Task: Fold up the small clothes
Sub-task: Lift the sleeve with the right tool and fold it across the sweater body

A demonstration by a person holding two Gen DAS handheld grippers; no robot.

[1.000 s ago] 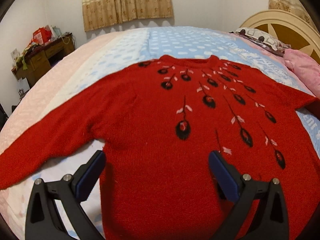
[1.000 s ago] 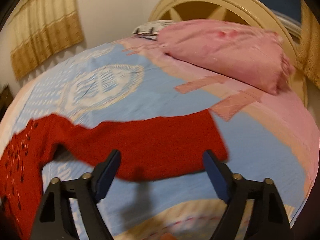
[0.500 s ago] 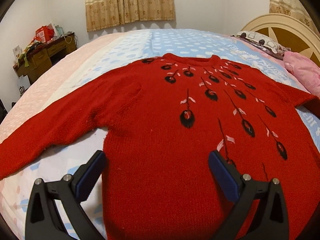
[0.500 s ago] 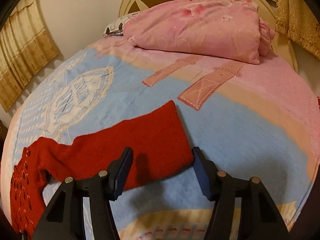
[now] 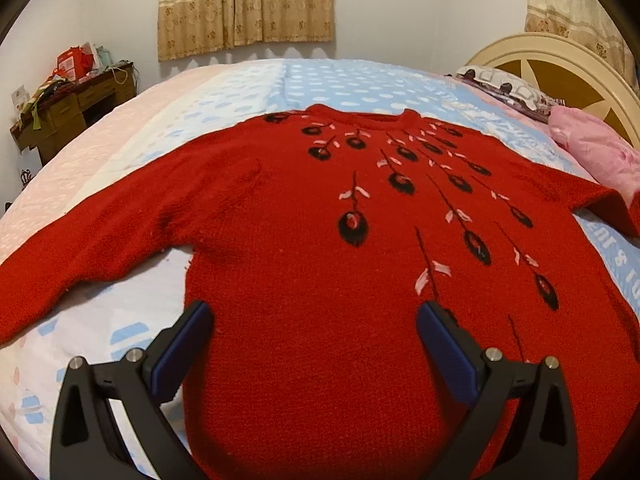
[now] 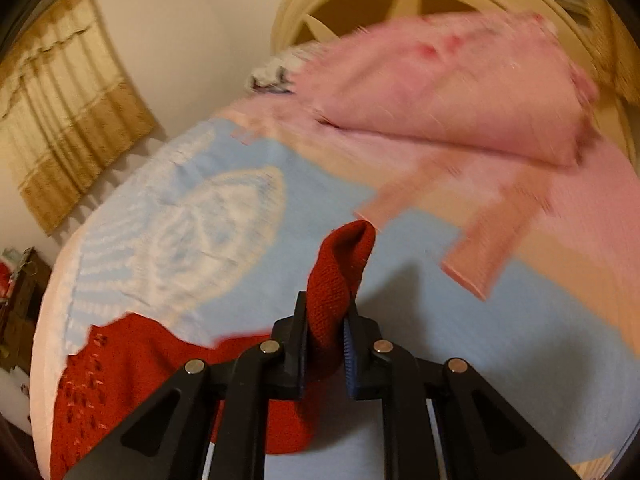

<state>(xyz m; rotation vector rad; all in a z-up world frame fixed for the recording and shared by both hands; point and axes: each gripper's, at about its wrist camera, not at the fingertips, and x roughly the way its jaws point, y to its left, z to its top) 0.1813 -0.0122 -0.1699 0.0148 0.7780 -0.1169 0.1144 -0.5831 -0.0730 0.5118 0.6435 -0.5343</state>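
Observation:
A red knit sweater (image 5: 320, 240) with black and pink flower motifs lies flat, front up, on the bed, its sleeves spread to either side. My left gripper (image 5: 314, 316) hangs open over the lower body of the sweater, with nothing pinched. In the right wrist view my right gripper (image 6: 326, 308) is closing its jaws on the end of the sweater's sleeve (image 6: 344, 256). The cuff bunches up between the pads and is lifted off the blue bedcover (image 6: 420, 320). The rest of the sweater (image 6: 120, 368) trails off to the lower left.
A pink pillow (image 6: 460, 92) lies by the cream headboard (image 5: 560, 64) on the right. A cluttered wooden desk (image 5: 68, 108) stands at the far left and curtains (image 5: 244, 4) hang on the back wall. The bedcover (image 5: 360, 84) stretches beyond the collar.
My right gripper went from wide open around the flat sleeve end to pinched on it, and the cuff has risen off the bed. The left gripper has barely moved.

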